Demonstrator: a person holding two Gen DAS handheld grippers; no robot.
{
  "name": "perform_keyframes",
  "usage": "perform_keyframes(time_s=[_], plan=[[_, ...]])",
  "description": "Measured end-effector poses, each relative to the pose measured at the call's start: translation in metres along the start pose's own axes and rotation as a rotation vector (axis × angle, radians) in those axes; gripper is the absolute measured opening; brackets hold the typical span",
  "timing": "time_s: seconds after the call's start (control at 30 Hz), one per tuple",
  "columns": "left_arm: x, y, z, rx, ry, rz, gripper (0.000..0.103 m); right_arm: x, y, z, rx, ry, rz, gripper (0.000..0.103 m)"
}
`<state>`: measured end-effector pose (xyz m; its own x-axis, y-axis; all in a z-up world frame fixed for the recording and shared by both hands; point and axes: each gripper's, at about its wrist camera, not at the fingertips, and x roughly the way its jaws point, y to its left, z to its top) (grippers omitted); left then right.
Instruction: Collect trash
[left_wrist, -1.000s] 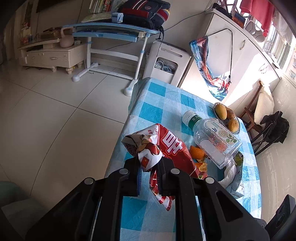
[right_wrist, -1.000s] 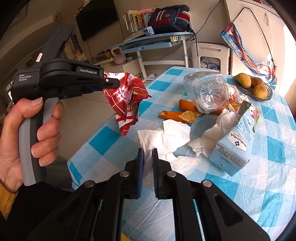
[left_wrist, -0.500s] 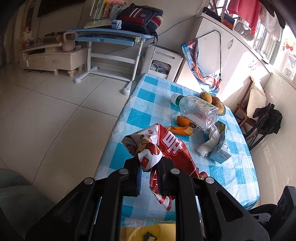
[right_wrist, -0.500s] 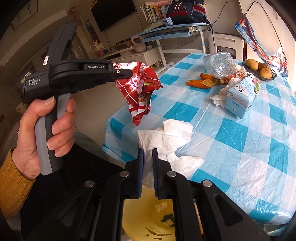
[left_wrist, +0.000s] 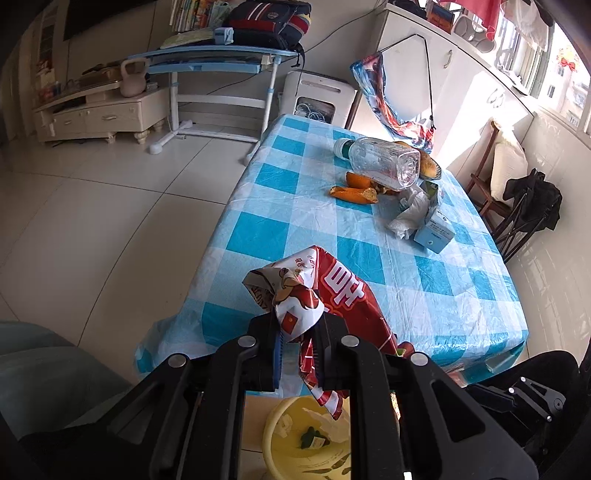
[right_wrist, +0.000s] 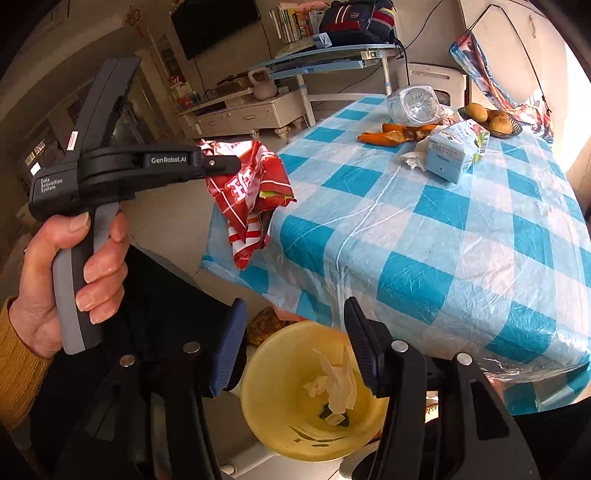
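While the left gripper (left_wrist: 297, 345) clamps a red snack wrapper (left_wrist: 332, 299) off the table's near edge, the right gripper (right_wrist: 293, 339) stands spread, holding nothing, above a yellow bin (right_wrist: 273, 413) containing white tissue (right_wrist: 334, 384). Bottle (left_wrist: 380, 164), peels (left_wrist: 354, 192), carton (left_wrist: 434, 227): table's far end.

Above the yellow bin (right_wrist: 280, 417), its mouth sits unblocked btwn the spread right gripper (right_wrist: 295, 347) fingers, w/ table edge (right_wrist: 369, 310) overhanging its far rim and the left gripper (left_wrist: 299, 350) w/ red wrapper (left_wrist: 332, 295) hanging just beside.
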<state>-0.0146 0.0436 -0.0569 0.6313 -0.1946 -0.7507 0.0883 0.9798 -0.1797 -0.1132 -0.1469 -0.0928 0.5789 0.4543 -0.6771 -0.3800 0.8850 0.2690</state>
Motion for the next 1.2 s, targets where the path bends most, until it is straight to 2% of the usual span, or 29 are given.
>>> perform_keyframes(time_s=[0.03, 0.1, 0.17, 0.27, 0.4, 0.47, 0.53, 0.63, 0.73, 0.87, 1.07, 1.2], plan=[[0.001, -0.004, -0.005, 0.019, 0.012, 0.006, 0.013, -0.011, -0.005, 0.004, 0.023, -0.063, -0.021, 0.064], [0.003, -0.014, -0.016, 0.063, 0.044, 0.016, 0.013, -0.029, -0.014, 0.009, 0.057, -0.166, -0.061, 0.069], [0.005, -0.024, -0.028, 0.110, 0.075, 0.030, 0.013, -0.040, -0.027, 0.014, 0.090, -0.228, -0.091, 0.070], [0.012, -0.040, -0.049, 0.193, 0.150, 0.037, 0.015, -0.043, -0.043, 0.015, 0.154, -0.259, -0.105, 0.071], [0.023, -0.057, -0.071, 0.297, 0.238, 0.073, 0.027, -0.047, -0.050, 0.010, 0.199, -0.269, -0.102, 0.071], [0.024, -0.063, -0.075, 0.336, 0.245, 0.094, 0.036, -0.052, -0.050, 0.006, 0.201, -0.272, -0.106, 0.071], [0.024, -0.067, -0.076, 0.360, 0.240, 0.112, 0.064, -0.052, -0.051, 0.006, 0.201, -0.273, -0.111, 0.073], [0.022, -0.070, -0.073, 0.381, 0.214, 0.156, 0.075, -0.053, -0.051, 0.003, 0.198, -0.270, -0.120, 0.074], [0.015, -0.066, -0.064, 0.348, 0.164, 0.161, 0.081, -0.052, -0.051, 0.002, 0.196, -0.264, -0.132, 0.075], [0.002, -0.050, -0.047, 0.240, 0.079, 0.179, 0.089, -0.048, -0.049, 0.002, 0.183, -0.251, -0.147, 0.076], [0.004, -0.016, -0.034, 0.033, 0.077, 0.159, 0.091, -0.041, -0.041, 0.001, 0.141, -0.228, -0.180, 0.078], [0.004, -0.005, -0.033, -0.037, 0.067, 0.148, 0.091, -0.035, -0.035, 0.000, 0.104, -0.207, -0.201, 0.079]])
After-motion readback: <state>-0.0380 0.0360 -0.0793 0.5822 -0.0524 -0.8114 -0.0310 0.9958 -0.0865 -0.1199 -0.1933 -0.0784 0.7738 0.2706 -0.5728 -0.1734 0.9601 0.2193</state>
